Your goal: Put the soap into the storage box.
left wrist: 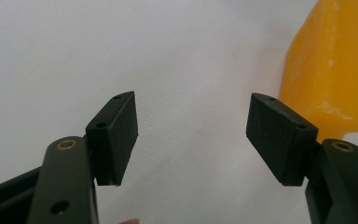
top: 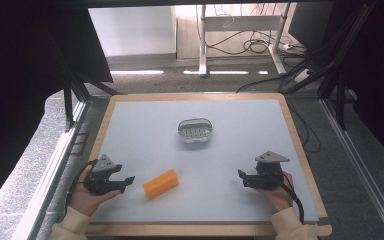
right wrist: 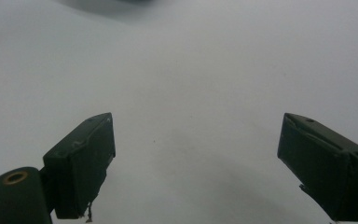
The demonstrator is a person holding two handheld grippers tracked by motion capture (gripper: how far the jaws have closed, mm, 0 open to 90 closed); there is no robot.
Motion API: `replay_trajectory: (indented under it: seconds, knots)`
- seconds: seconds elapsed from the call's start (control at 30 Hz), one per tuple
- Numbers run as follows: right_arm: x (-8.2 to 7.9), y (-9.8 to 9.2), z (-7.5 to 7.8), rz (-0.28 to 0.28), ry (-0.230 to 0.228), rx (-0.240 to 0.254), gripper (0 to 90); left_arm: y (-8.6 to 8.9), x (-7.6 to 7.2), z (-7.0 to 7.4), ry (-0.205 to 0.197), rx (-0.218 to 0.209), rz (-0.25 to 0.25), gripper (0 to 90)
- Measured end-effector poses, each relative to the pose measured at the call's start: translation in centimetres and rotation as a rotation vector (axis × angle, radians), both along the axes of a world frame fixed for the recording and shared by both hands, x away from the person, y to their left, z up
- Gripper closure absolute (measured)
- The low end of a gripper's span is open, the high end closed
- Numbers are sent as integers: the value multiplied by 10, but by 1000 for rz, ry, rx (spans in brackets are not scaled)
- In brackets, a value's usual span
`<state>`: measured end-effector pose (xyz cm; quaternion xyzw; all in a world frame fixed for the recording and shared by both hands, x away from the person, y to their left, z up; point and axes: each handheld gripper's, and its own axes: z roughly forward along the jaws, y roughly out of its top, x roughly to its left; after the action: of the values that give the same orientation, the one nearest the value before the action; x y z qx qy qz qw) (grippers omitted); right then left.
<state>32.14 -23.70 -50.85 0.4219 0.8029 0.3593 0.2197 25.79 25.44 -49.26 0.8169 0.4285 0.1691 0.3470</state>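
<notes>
At five o'clock of the left gripper (top: 128, 180), whose jaws stand open and empty, lies the orange waxy block (top: 160, 183); the approach seems in hand, next calling for jaws around it, while the right gripper (top: 240, 175) waits open

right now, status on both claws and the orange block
Left claw open, nothing between jaws. Right claw open, empty. Orange block flat on table, just right of left claw, untouched. Path clear.

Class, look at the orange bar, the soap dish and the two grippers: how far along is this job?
Done: nothing visible yet; the orange bar lies on the white table, apart from the empty soap dish. In hand: the left gripper sits beside the bar, jaws open with nothing between them. Left: probably gripping the bar and carrying it to the dish. The right gripper is open.
</notes>
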Motion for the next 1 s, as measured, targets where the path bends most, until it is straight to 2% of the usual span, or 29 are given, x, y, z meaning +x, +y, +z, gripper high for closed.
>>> replay_trajectory:
  seconds: [0.13,0.3,0.47,0.67,0.77,1.0]
  knots:
    - [0,1,0,9,2,-9,111,-1,-3,10,-2,-5,-7,340]
    - [-1,4,1,33,1,-5,110,-9,0,25,2,-8,-45,348]
    - [-1,3,1,32,-2,-5,110,-15,3,36,-1,-11,-69,365]
    - [0,2,0,27,6,-6,111,-21,6,44,-1,-14,-88,366]
    - [0,0,1,32,9,16,110,-24,7,50,3,-23,-105,374]
    - [1,0,0,32,8,8,110,-30,9,51,11,-18,-138,375]
